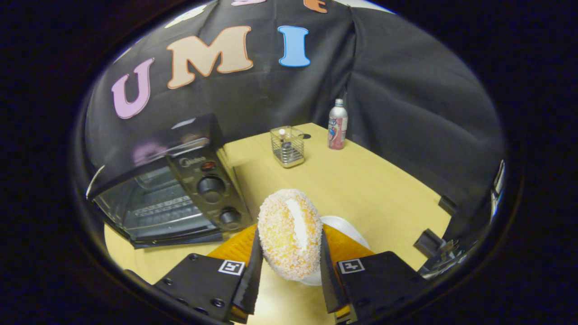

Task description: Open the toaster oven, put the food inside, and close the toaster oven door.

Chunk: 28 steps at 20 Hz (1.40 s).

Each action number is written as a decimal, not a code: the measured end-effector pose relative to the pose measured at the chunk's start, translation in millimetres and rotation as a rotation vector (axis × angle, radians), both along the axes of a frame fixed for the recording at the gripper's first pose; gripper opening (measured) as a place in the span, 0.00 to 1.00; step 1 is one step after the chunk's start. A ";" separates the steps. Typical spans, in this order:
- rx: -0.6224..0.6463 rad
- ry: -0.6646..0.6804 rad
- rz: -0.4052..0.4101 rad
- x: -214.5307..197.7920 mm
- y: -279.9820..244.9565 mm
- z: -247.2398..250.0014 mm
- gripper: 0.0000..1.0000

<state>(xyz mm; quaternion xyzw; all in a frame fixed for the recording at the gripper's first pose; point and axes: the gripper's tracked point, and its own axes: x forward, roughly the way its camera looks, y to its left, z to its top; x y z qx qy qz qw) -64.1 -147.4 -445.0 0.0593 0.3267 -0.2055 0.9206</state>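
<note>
A round bun [289, 232], coated in white crumbs with a cream strip down its middle, stands on edge between my two fingers, and my gripper [289, 266] is shut on it. It hangs above a white plate [347, 228] on the yellow table [361, 189]. To the left and a little beyond the fingers stands the black toaster oven [180, 189]. Its glass door [158, 214] lies folded down and open, with the wire rack showing inside. Two knobs sit on its right panel.
A wire holder [287, 146] with a small item in it stands at the table's far side. A drinks bottle [337, 124] stands to its right near the back edge. Black cloth walls close the booth behind. Dark clamps [433, 241] sit on the table's right edge.
</note>
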 end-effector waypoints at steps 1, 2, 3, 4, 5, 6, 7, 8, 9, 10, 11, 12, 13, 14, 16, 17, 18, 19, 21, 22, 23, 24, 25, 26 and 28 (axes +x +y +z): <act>0.024 -0.006 -0.007 -2.1 11.6 1.9 0.61; 0.046 -0.014 -0.016 -4.6 22.3 3.2 0.61; 0.072 -0.026 -0.027 -6.7 33.4 6.5 0.61; 0.105 -0.040 -0.037 -8.4 44.6 7.8 0.61; 0.144 -0.054 -0.050 -8.8 55.8 9.8 0.61; 0.188 -0.070 -0.062 -8.6 68.3 11.1 0.60; 0.232 -0.088 -0.074 -5.4 79.9 12.5 0.60; 0.272 -0.104 -0.082 -2.2 91.4 12.8 0.60; 0.304 -0.117 -0.089 0.9 101.0 12.9 0.60; 0.334 -0.127 -0.094 3.7 110.7 13.2 0.60; 0.362 -0.134 -0.098 7.9 119.8 12.2 0.60; 0.392 -0.149 -0.103 12.9 128.3 12.0 0.60; 0.423 -0.166 -0.108 18.4 137.0 12.8 0.60; 0.450 -0.178 -0.111 23.3 145.6 14.0 0.60; 0.494 -0.195 -0.126 31.8 157.0 9.7 0.60; 0.512 -0.199 -0.135 35.5 162.3 7.7 0.60; 0.528 -0.202 -0.144 38.7 166.3 4.7 0.60; 0.543 -0.209 -0.156 42.1 168.5 1.9 0.60; 0.571 -0.213 -0.178 47.5 172.5 -4.9 0.60; 0.583 -0.213 -0.186 50.9 174.7 -9.2 0.60; 0.601 -0.217 -0.190 54.6 177.3 -12.0 0.60; 0.623 -0.223 -0.192 58.2 182.5 -14.2 0.60; 0.643 -0.231 -0.194 62.9 186.5 -16.3 0.60; 0.660 -0.234 -0.198 66.6 190.4 -18.9 0.60; 0.701 -0.238 -0.198 74.2 199.4 -25.4 0.60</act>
